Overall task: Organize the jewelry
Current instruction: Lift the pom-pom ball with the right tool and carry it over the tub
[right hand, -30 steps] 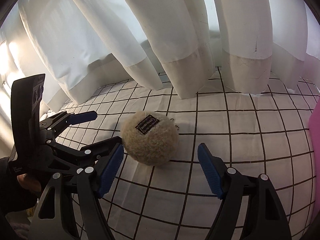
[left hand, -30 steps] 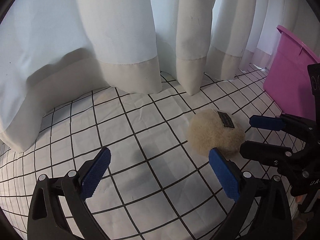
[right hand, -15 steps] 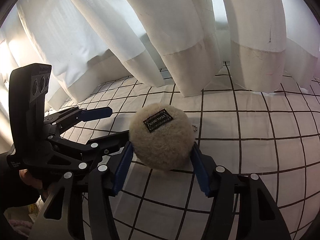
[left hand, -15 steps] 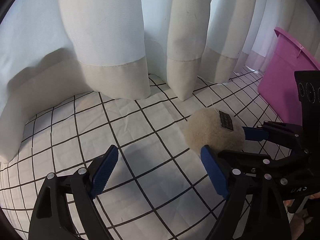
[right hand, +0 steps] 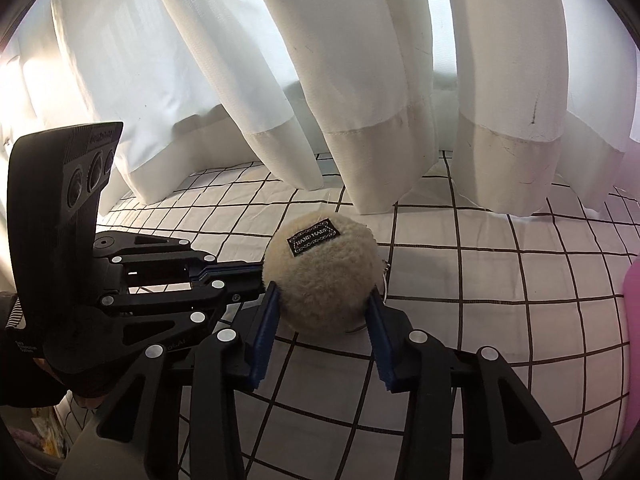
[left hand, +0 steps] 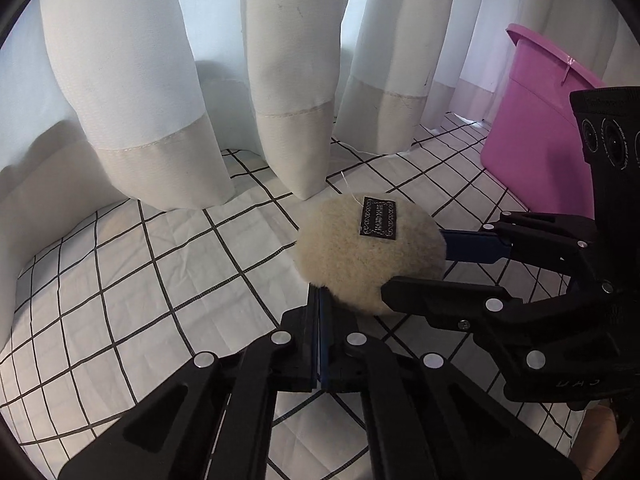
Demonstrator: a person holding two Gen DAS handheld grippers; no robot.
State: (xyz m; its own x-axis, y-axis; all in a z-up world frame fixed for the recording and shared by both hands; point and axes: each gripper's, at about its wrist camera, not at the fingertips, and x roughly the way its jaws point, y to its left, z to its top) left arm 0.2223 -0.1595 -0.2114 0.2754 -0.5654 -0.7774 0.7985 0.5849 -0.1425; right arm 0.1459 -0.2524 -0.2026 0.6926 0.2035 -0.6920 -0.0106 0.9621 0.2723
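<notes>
A round fluffy cream pouch (left hand: 360,264) (right hand: 324,276) with a black "HAND MADE" label rests on the checked cloth (left hand: 168,288). My right gripper (right hand: 322,294) (left hand: 420,268) has a blue pad on each side of it. Its jaws are closing and the pads press into the fur. My left gripper (left hand: 319,296) (right hand: 258,272) is shut, with its tips against the pouch's near left edge. Whether they pinch any of the fur is not visible. A small metal ring and chain (right hand: 386,276) hangs at the pouch's right side.
White curtains (left hand: 152,92) (right hand: 360,80) hang down onto the cloth just behind the pouch. A pink plastic bin (left hand: 532,140) stands at the right, a sliver of it (right hand: 632,320) showing in the right wrist view. A hand (left hand: 600,440) holds the right gripper.
The left jaws have gone from wide open to shut and now sit against the pouch. The right jaws have narrowed from around the pouch to pressing on its sides.
</notes>
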